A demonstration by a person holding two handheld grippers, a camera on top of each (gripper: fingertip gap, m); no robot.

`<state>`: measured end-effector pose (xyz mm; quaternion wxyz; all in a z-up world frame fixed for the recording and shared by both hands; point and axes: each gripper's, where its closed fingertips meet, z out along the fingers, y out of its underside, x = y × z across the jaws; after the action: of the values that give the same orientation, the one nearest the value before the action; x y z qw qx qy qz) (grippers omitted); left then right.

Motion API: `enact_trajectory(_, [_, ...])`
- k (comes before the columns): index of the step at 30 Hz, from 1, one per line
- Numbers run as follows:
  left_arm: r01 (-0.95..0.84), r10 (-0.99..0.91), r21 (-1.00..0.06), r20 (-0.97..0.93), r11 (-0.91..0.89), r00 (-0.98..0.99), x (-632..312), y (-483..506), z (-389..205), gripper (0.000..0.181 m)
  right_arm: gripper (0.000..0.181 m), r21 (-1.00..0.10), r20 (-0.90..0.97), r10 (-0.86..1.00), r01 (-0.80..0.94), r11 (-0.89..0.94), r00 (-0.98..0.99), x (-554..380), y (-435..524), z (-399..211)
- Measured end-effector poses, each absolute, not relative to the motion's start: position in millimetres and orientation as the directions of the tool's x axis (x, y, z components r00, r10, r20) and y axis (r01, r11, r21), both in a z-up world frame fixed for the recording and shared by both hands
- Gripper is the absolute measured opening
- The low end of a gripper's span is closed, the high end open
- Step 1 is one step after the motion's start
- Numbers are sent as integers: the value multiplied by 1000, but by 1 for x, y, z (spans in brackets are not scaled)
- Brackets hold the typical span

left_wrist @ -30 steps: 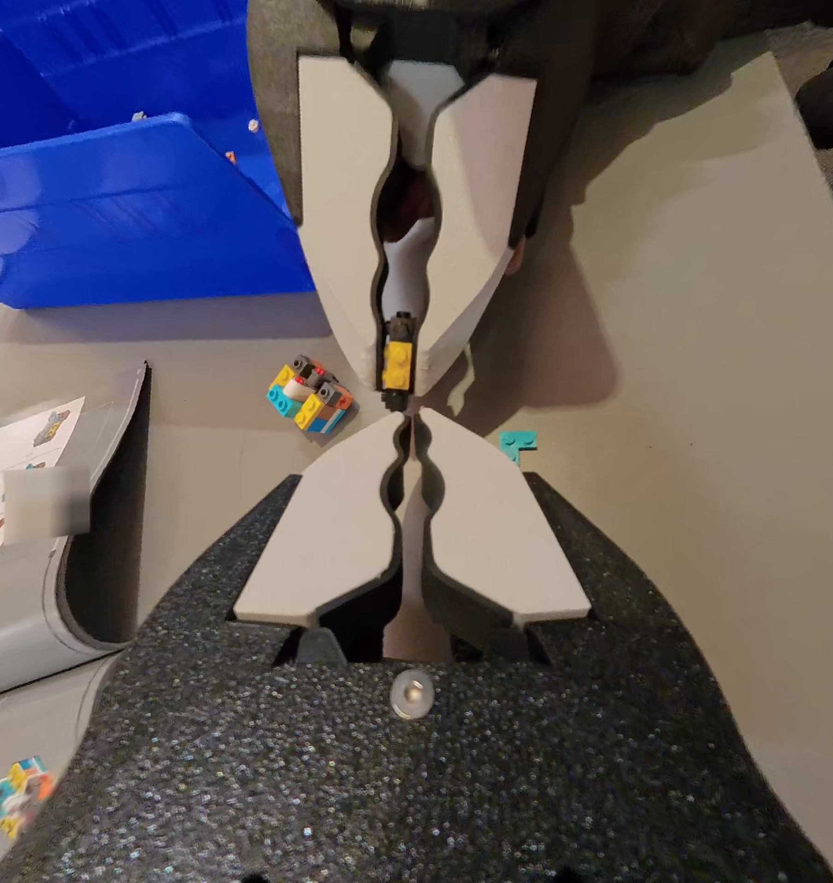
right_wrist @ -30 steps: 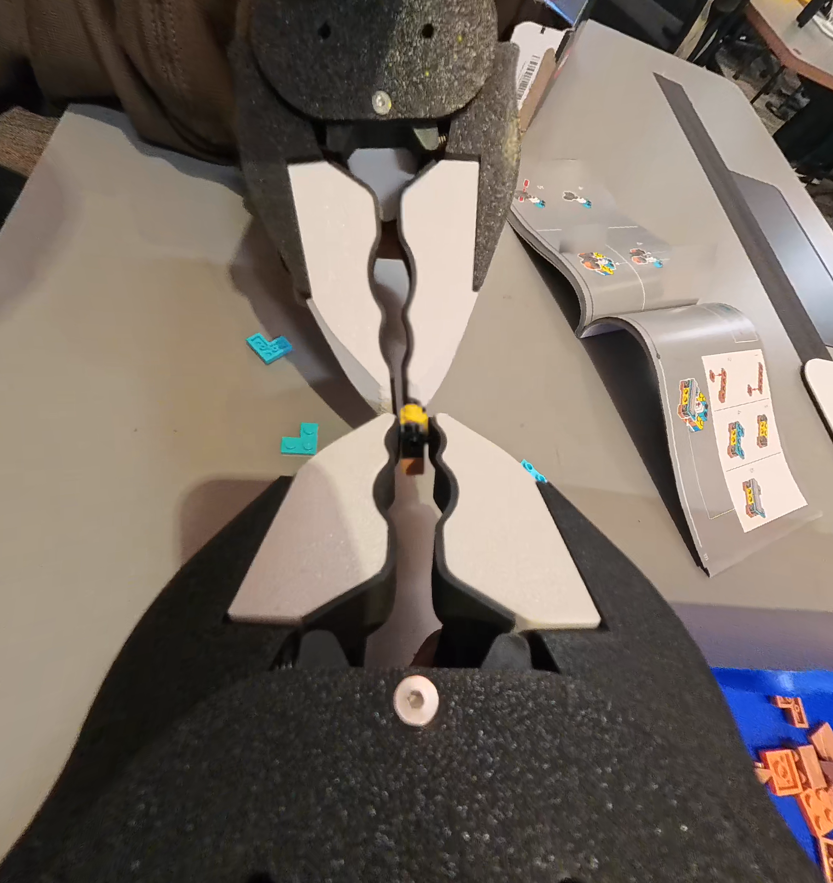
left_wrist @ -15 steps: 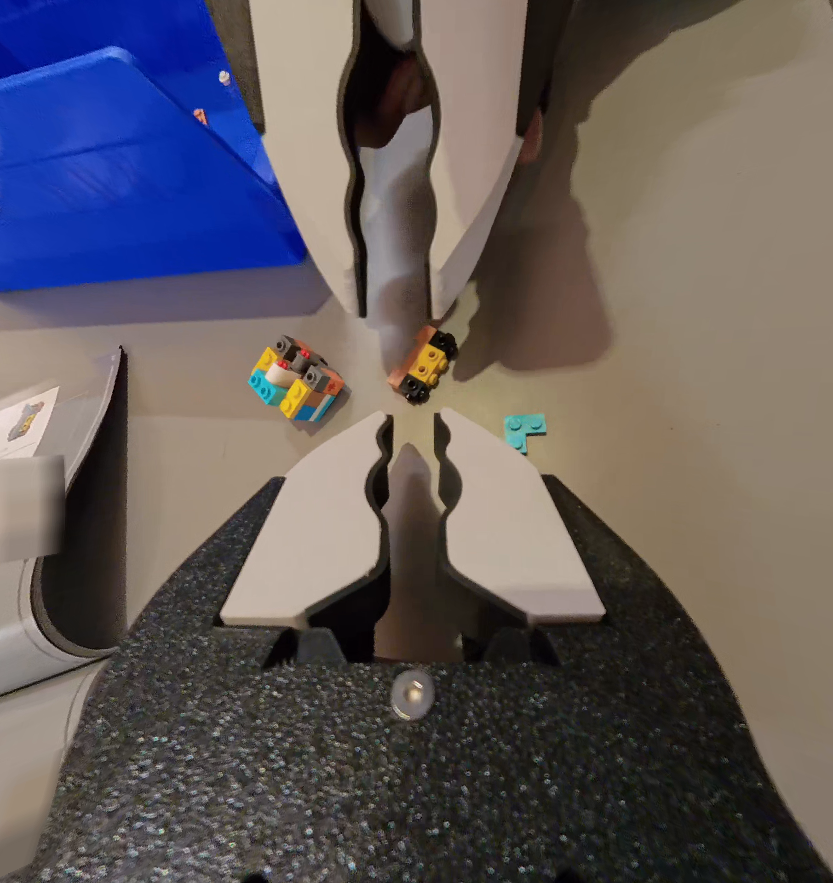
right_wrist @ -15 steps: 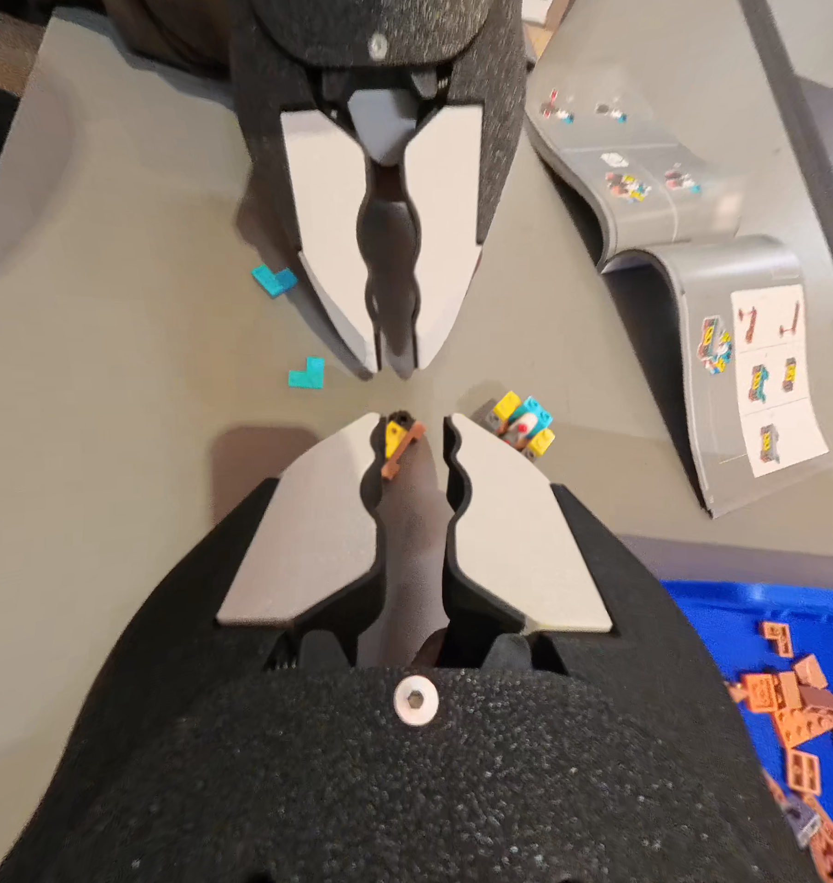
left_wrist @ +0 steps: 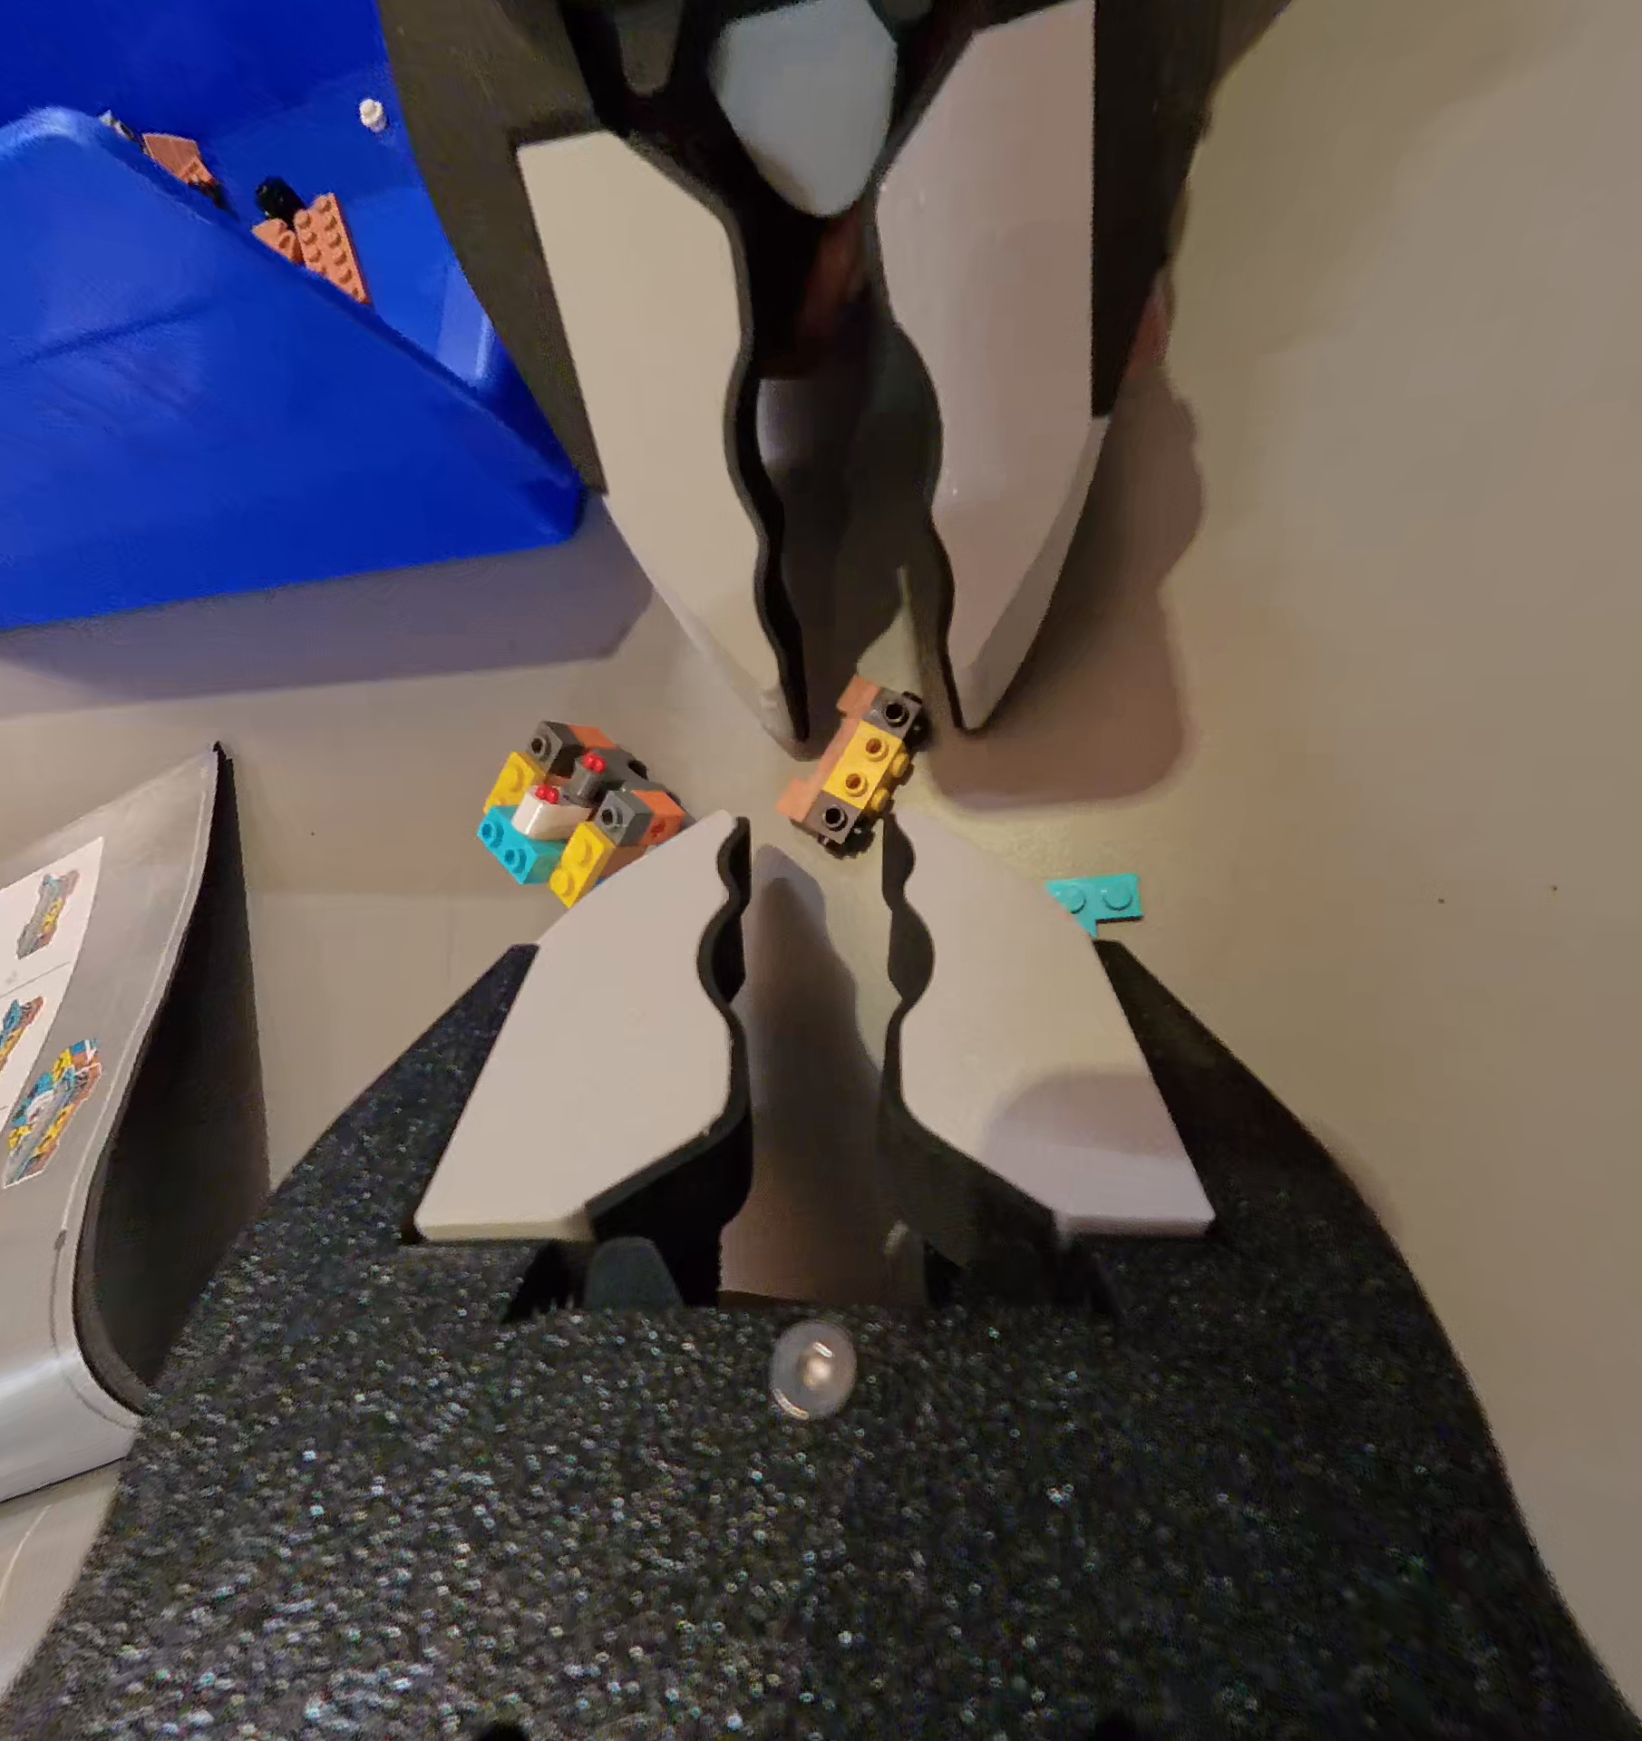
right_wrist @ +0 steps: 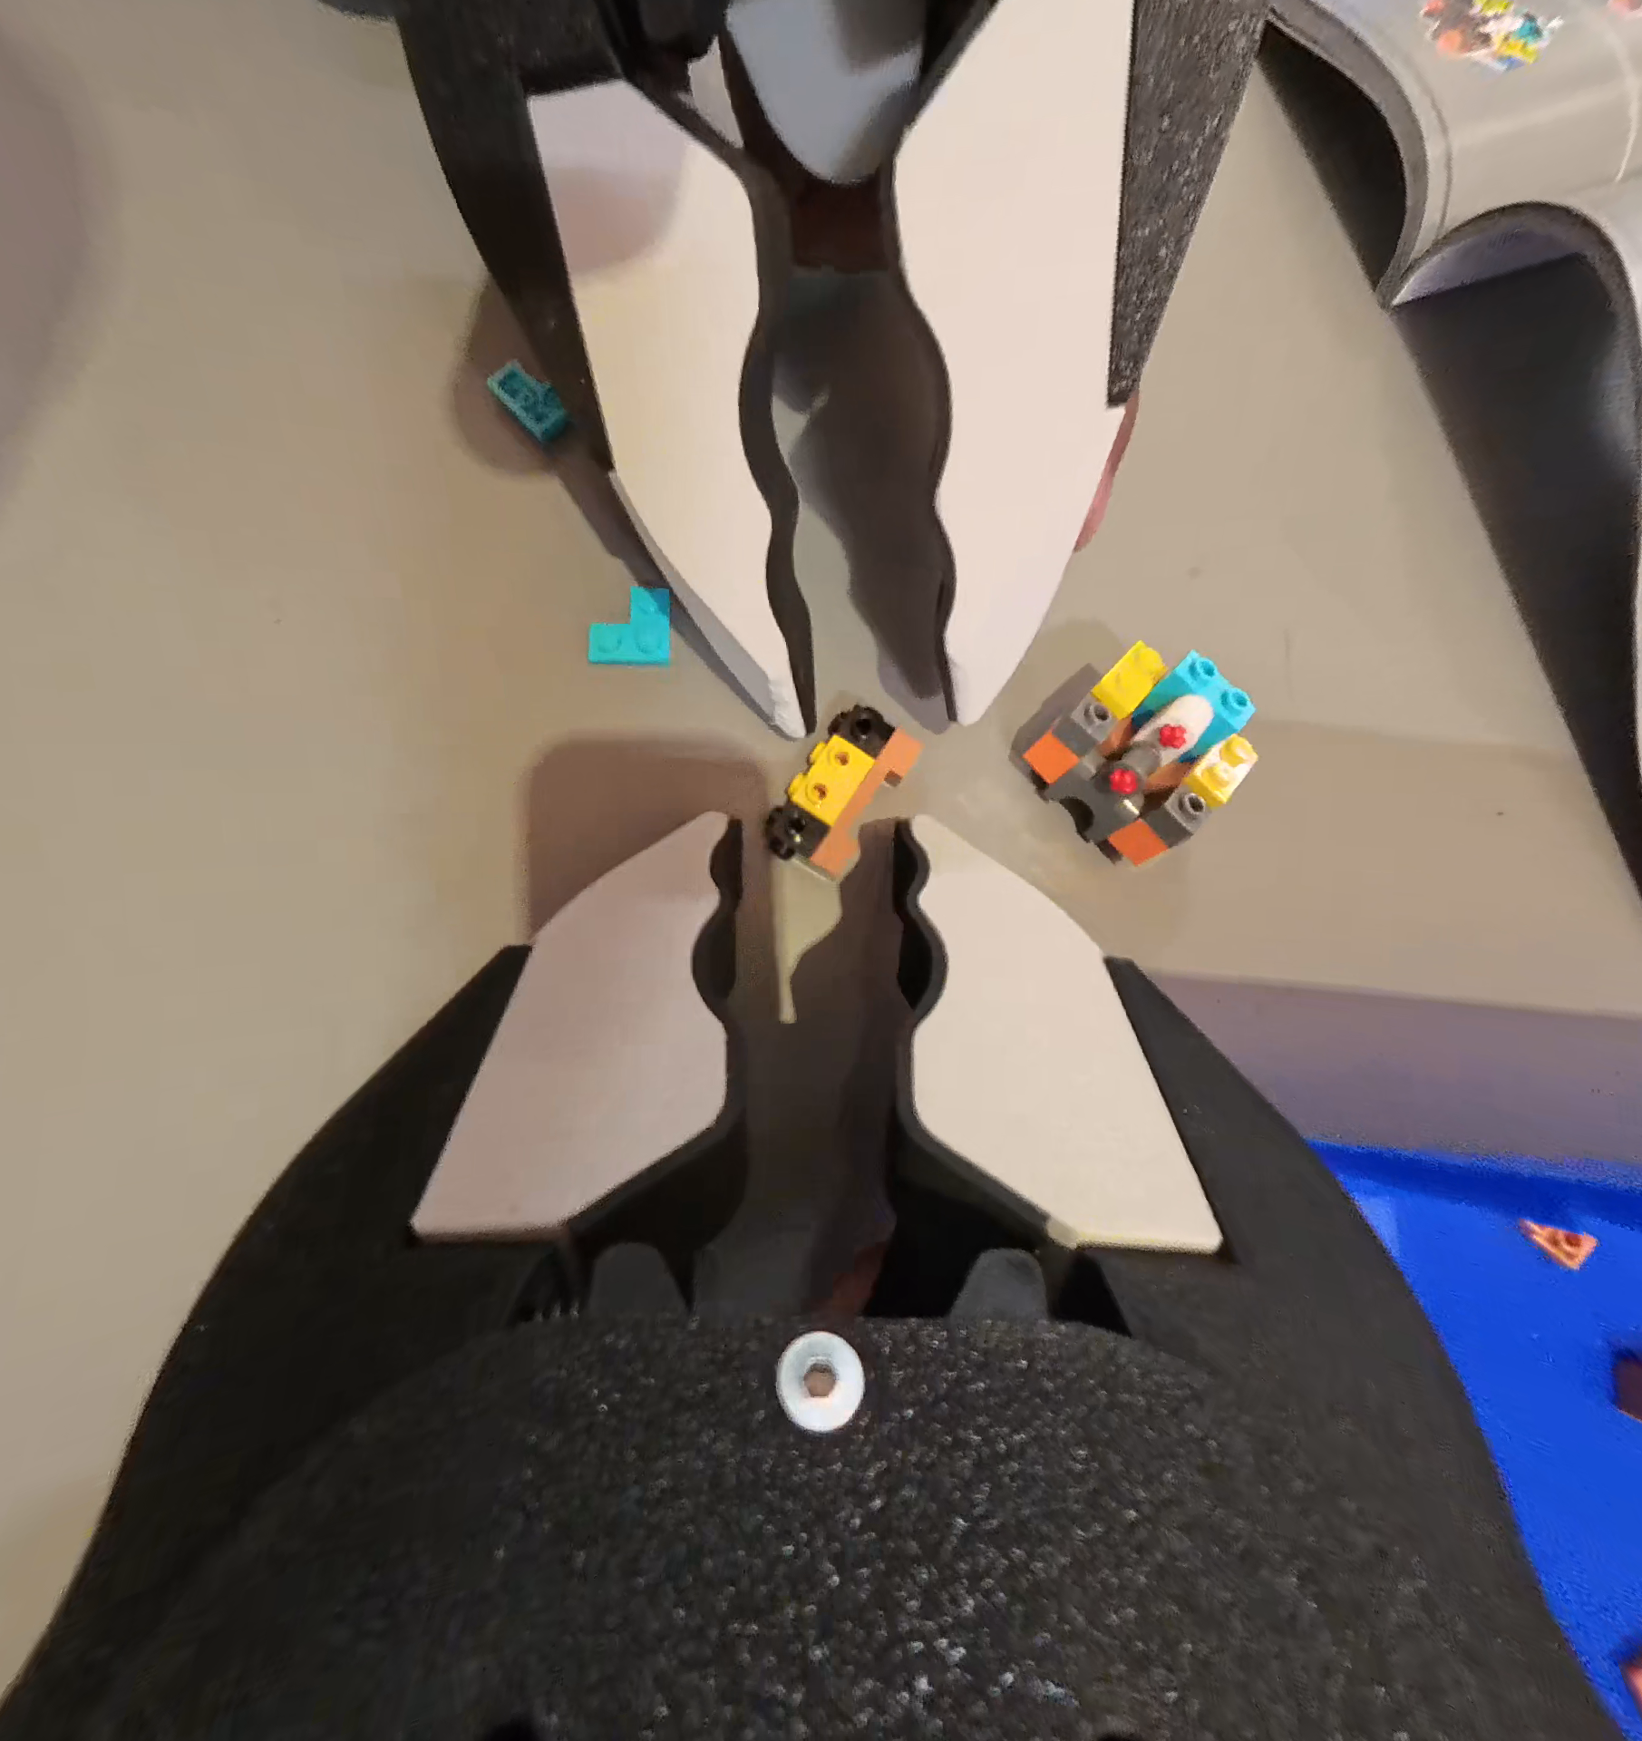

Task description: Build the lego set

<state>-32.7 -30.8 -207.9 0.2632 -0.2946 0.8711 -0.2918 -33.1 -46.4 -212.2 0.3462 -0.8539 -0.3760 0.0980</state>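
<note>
A small yellow, black and brown lego assembly (left_wrist: 854,772) lies on the grey table, between the tips of both grippers; it also shows in the right wrist view (right_wrist: 836,791). My left gripper (left_wrist: 815,829) is open and empty, its tips just short of the assembly. My right gripper (right_wrist: 812,829) is open and empty, facing the left one from the other side. A bigger multicolour lego build (left_wrist: 577,815) sits on the table beside them, and shows in the right wrist view (right_wrist: 1142,754). A teal L-shaped plate (left_wrist: 1099,900) lies near my left gripper's right finger.
A blue bin (left_wrist: 186,377) with brown bricks stands at the back left in the left wrist view, and shows in the right wrist view (right_wrist: 1504,1319). A curled instruction booklet (left_wrist: 44,1036) lies at the left. Two teal plates (right_wrist: 633,631) (right_wrist: 527,400) lie on the table. Left and right tips are no more than a few centimetres apart. Both grippers' tips are roughly 4 centimetres from the teal L-shaped plate (left_wrist: 1099,900). It turns up in the right wrist view (right_wrist: 621,639) as well.
One second ago both grippers were shut on the small assembly, held above the table. Both have opened, and the assembly now lies on the table between them.
</note>
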Motion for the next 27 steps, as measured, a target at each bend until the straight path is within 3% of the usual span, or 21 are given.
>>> enact_trajectory(4, [-329, -659, -679, -304, 657, -688, -34, -32, -206, 26, 19, -666, 70, 714, 566, -486, 696, -38, -47, -213])
enact_trajectory(10, [-238, -596, -674, -365, 699, -715, -42, -32, -203, 29, 18, -681, 38, 691, 525, -511, 722, -35, -44, -212])
enact_trajectory(18, [-35, -482, -643, -534, 765, -695, -45, -37, -193, 33, 18, -787, -244, 689, 276, -552, 682, -47, -48, -183])
enact_trajectory(23, [40, -465, -643, -593, 765, -657, -43, -43, -183, 26, 18, -797, -367, 695, 176, -577, 619, -54, -52, -172])
enact_trajectory(27, [18, -484, -647, -588, 762, -648, -41, -42, -183, 16, 18, -807, -349, 704, 183, -561, 619, -55, -51, -171])
